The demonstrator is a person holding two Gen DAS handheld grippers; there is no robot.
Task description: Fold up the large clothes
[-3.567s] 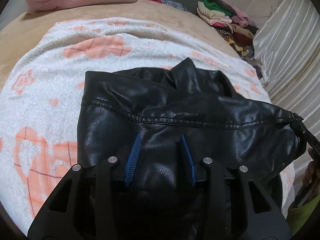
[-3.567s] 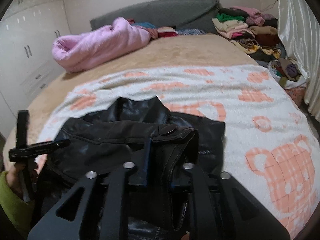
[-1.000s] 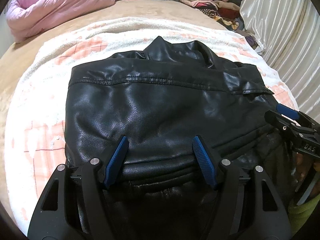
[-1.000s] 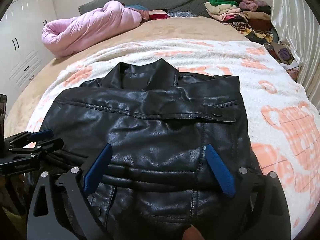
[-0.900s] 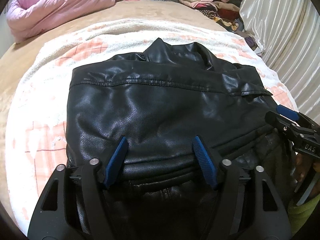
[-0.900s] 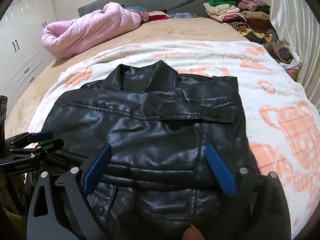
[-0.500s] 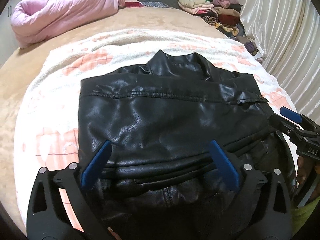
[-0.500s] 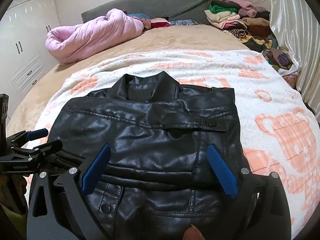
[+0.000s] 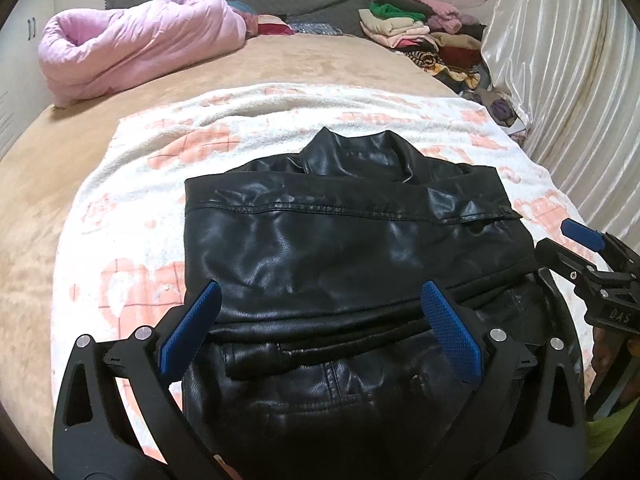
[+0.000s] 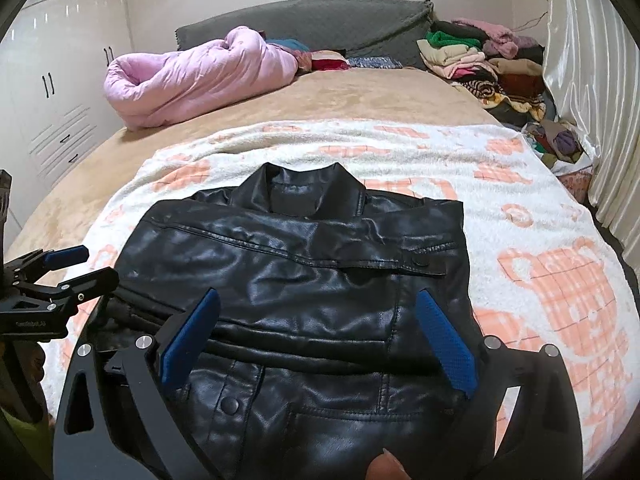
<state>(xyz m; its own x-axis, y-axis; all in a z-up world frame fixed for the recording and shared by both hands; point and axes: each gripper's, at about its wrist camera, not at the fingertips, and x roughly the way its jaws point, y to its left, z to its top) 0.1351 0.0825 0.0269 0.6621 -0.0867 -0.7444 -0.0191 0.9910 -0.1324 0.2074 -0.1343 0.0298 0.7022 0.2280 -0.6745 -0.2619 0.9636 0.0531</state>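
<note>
the black leather jacket [image 9: 340, 248] is seen folded at frame centre on the patterned blanket [image 9: 132, 184], both the left gripper [image 9: 320, 332] and right gripper [image 10: 316, 336] spread empty, so smoothing or perhaps another fold is called for next.

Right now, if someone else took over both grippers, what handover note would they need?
Left gripper: open, holding nothing, over the near left part of the black leather jacket.
Right gripper: open, holding nothing, over its near right part.
Jacket: lies on the white and orange fleece blanket on the bed, collar at the far edge, lower part doubled up toward the collar into a compact block.
Done: that fold is laid and released.
Left: probably tidy the edges or fold once more, then set it aside.
</note>
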